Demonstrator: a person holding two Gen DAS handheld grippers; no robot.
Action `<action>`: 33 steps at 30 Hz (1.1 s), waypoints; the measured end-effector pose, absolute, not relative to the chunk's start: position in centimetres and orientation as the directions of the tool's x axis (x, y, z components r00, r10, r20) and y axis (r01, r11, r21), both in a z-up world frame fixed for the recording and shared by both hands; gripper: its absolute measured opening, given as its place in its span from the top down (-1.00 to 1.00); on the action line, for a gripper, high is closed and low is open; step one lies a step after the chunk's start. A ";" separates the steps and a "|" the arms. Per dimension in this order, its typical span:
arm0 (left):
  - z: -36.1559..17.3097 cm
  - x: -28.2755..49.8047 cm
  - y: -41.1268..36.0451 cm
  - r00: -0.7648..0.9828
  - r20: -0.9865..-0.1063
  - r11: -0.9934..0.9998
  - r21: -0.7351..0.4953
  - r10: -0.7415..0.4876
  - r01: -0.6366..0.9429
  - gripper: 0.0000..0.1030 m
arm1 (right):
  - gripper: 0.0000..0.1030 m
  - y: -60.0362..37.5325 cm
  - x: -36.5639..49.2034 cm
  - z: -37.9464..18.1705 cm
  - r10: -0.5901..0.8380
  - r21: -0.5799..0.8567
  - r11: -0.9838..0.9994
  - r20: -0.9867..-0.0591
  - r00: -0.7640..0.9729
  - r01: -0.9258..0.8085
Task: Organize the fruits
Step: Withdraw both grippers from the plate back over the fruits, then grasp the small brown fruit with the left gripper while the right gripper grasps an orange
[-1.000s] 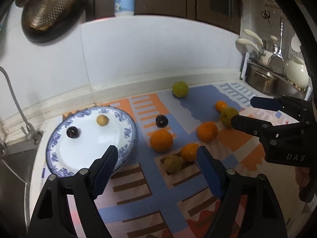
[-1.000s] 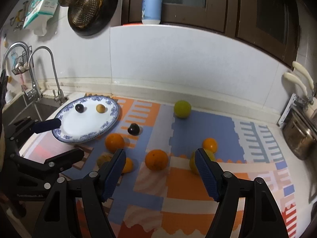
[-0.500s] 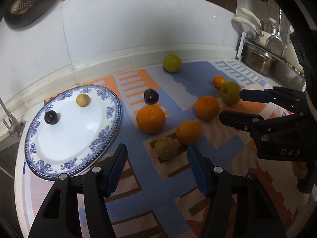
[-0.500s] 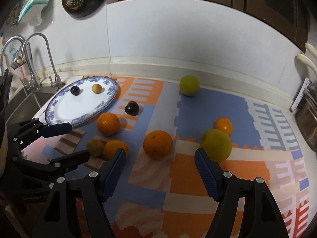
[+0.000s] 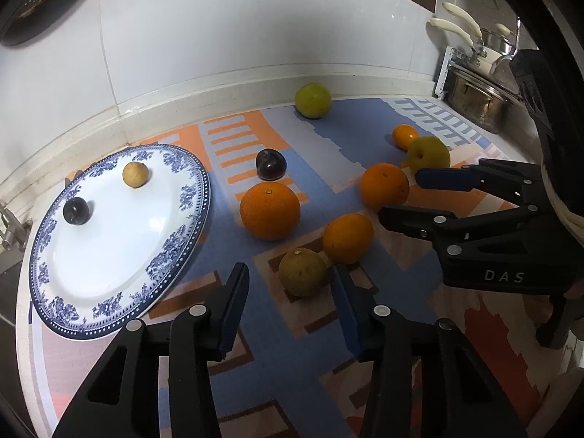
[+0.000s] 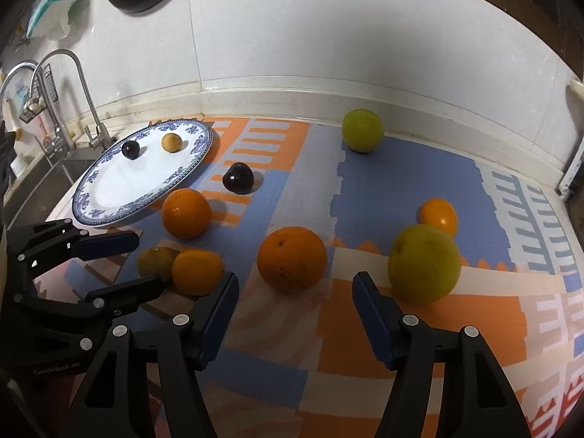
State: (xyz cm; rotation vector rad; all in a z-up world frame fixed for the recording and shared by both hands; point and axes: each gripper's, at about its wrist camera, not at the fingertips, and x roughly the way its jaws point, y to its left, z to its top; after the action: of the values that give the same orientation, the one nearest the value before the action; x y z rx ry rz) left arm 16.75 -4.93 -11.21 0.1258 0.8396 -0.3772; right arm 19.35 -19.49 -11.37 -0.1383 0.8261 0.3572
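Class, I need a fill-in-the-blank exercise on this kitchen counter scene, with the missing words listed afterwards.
1. The plate holds ___ fruits.
2. The dark plum beside the plate lies on the ___.
3. Both claws, left and right, are ___.
4. The green fruit nearest the wall is ___ the plate.

Missing words: two; mat; open; off

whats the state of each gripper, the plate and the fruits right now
left gripper: open, empty, brownish-green fruit sits between its fingertips
right gripper: open, empty, aimed at an orange
plate: on the mat, holds a dark plum and a small yellow fruit
second dark plum: on the mat, off the plate
green fruit: alone near the wall
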 end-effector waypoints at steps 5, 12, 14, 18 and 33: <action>-11.2 17.2 -5.2 0.592 -0.752 0.920 -0.046 -0.288 0.389 0.34 | -0.25 -19.3 19.9 -11.5 0.256 0.014 0.930 -0.742 0.620 -0.368; -11.3 17.7 -5.1 0.562 -0.767 0.920 -0.092 -0.310 0.381 0.47 | -0.11 -18.9 20.7 -11.8 0.272 0.024 0.922 -0.752 0.601 -0.387; -11.2 17.9 -4.8 0.566 -0.765 0.926 -0.101 -0.306 0.364 0.47 | -0.05 -18.8 20.8 -11.9 0.278 0.034 0.921 -0.753 0.596 -0.387; -10.9 18.0 -4.1 0.574 -0.760 0.934 -0.120 -0.304 0.335 0.47 | 0.05 -18.5 21.0 -12.1 0.270 0.026 0.923 -0.755 0.598 -0.384; -8.5 17.1 -3.4 0.630 -0.715 0.943 -0.125 -0.302 0.309 0.47 | 0.16 -18.1 19.8 -9.9 0.285 0.013 0.919 -0.713 0.641 -0.394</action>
State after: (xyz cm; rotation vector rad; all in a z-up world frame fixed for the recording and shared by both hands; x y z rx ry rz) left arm 17.13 -3.43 -8.51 0.0094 0.8170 -0.3496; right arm 19.77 -18.06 -9.89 -0.1481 0.7847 0.3885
